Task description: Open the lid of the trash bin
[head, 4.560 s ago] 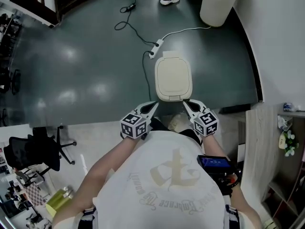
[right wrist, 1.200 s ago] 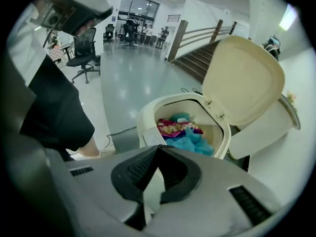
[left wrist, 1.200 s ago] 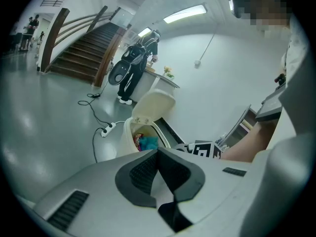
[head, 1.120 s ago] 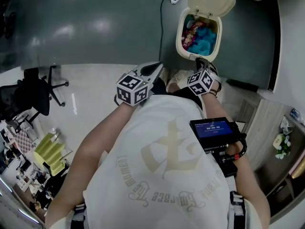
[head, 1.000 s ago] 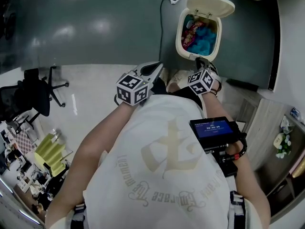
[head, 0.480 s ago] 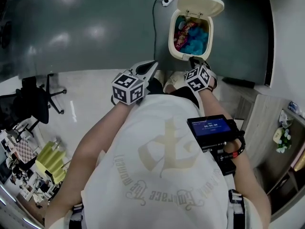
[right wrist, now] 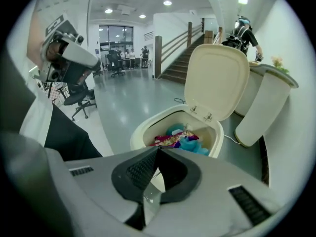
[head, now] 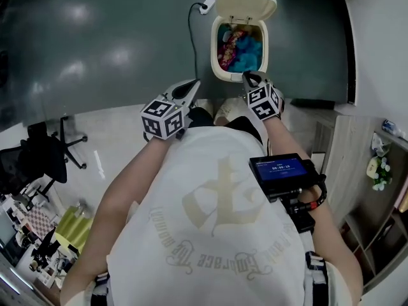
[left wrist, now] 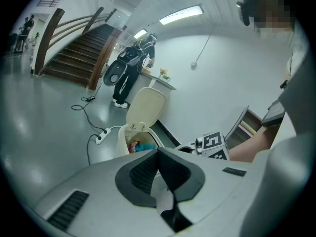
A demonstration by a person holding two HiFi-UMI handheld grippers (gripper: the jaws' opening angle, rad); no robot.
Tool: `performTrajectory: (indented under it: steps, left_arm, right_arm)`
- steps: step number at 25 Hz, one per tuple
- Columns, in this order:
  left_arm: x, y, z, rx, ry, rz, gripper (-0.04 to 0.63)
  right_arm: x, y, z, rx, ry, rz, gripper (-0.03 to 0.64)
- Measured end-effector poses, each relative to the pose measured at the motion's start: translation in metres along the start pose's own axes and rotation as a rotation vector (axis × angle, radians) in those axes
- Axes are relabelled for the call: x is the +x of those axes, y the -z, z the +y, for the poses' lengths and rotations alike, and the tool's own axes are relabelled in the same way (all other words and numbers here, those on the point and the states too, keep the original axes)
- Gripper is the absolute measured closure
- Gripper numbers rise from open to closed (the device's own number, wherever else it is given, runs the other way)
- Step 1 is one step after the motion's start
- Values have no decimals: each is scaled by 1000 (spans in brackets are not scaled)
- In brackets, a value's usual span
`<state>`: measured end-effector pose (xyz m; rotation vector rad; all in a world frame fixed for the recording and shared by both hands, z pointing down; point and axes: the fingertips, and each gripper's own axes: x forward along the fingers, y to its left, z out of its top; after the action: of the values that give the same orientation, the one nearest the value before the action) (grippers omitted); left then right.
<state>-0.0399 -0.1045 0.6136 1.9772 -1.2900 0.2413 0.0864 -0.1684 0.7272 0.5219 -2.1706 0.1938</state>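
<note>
From my station I see the trash bin point(head: 215, 53) standing on a dark, glossy grey-green floor point(head: 95, 43) that throws back soft patches of light, close to a white wall point(head: 376, 37) on the right. Its cream lid point(head: 246, 6) is already up, tilted back on the far hinge. Inside the bin lies a heap of blue and red rubbish point(head: 240, 48). Just behind the bin a white power strip point(head: 205, 5) lies on the floor with a dark cable point(head: 189, 34) running off it. Nearer the person the dark surface gives way to a paler floor point(head: 115, 142), where a black office chair point(head: 39, 161) stands at the left. Wooden shelving point(head: 357, 171) fills the right edge. The right tongs point(head: 248, 76) point at the bin's near rim, just beside it, their jaws pressed together on nothing. The left tongs point(head: 191, 85) hang to the left of the bin, apart from it, jaws likewise closed tip to tip and empty. A small lit screen point(head: 280, 169) sits by the person's right forearm. In the left gripper view a brown staircase point(left wrist: 74, 53) climbs at the far left and a long ceiling light point(left wrist: 180, 15) glows overhead. The right gripper view looks past the raised lid into a bright hall with glass doors point(right wrist: 116, 43).
</note>
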Motion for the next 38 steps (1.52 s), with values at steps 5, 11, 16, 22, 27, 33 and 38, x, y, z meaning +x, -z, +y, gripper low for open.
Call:
performTrajectory:
  steps: [5, 11, 16, 22, 27, 33, 38]
  left_arm:
    - [13, -7, 4, 7, 20, 1, 581]
    - [23, -23, 3, 28, 42, -15, 582]
    - [30, -41, -21, 81, 46, -68, 581]
    - [37, -54, -35, 98, 55, -94, 582]
    - [38, -58, -44, 113, 68, -102, 582]
    - [31, -65, -44, 126, 67, -109, 581]
    - [27, -64, -46, 139, 65, -103, 583]
  right_arm:
    - [-14, -27, -15, 96, 0, -101, 612]
    - [-45, -69, -29, 197, -10, -256, 612]
    - [-87, -70, -44, 282, -32, -384, 612]
    - [-123, -65, -55, 310, -22, -440, 612]
    - [-143, -63, -58, 335, -19, -479, 612]
    - [-157, -63, -60, 348, -5, -508, 612]
    - [-164, -59, -59, 354, 5, -522, 612]
